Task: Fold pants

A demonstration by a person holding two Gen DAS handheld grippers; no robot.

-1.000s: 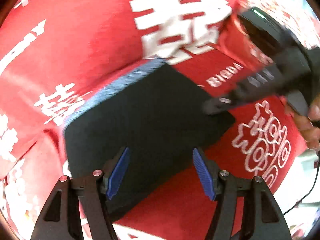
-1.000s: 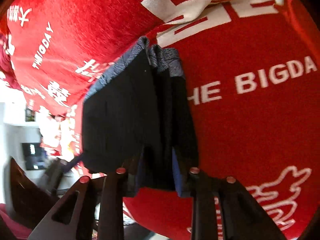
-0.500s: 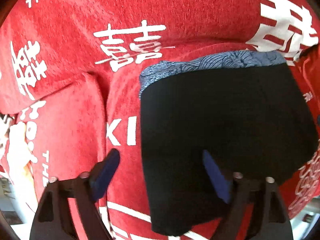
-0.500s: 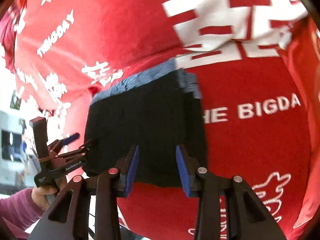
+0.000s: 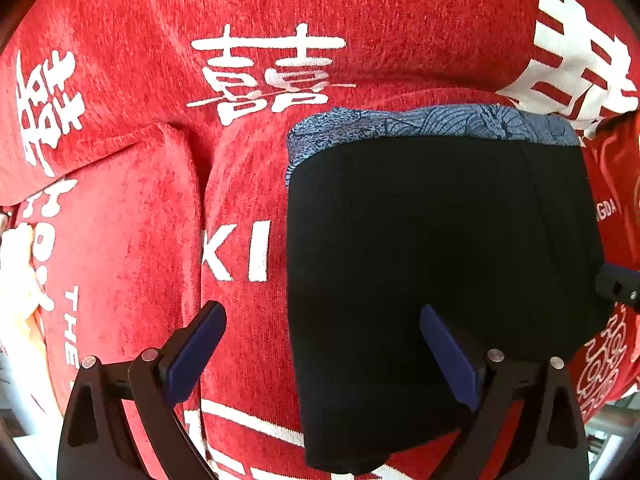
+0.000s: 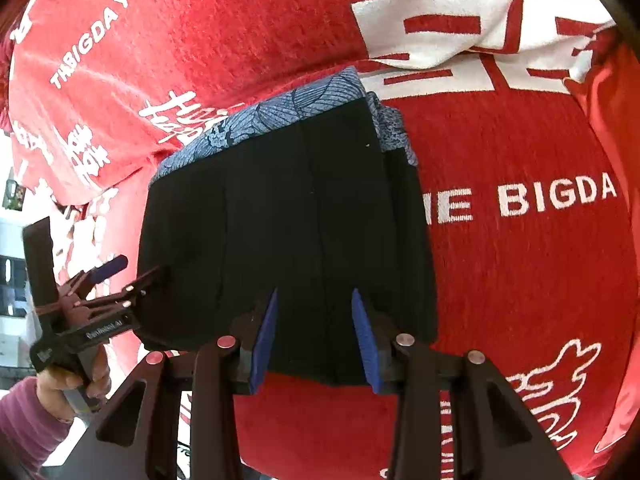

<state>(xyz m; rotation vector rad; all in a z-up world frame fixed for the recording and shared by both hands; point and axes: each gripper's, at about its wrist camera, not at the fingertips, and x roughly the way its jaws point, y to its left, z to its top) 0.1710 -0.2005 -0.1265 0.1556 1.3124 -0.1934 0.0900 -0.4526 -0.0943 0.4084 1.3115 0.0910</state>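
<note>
The folded black pants [image 5: 432,264], blue patterned waistband [image 5: 432,126] on the far edge, lie flat on the red printed blanket [image 5: 280,8]. The left tool [image 5: 322,354] is opening wide over their left edge, gripping nothing. The right tool [image 6: 314,338] hangs part-open above their near edge, pads [image 6: 365,336] clear of the cloth.

A red cloth [image 5: 360,20] printed with white characters and lettering covers the surface, apparently rumpled in places.
</note>
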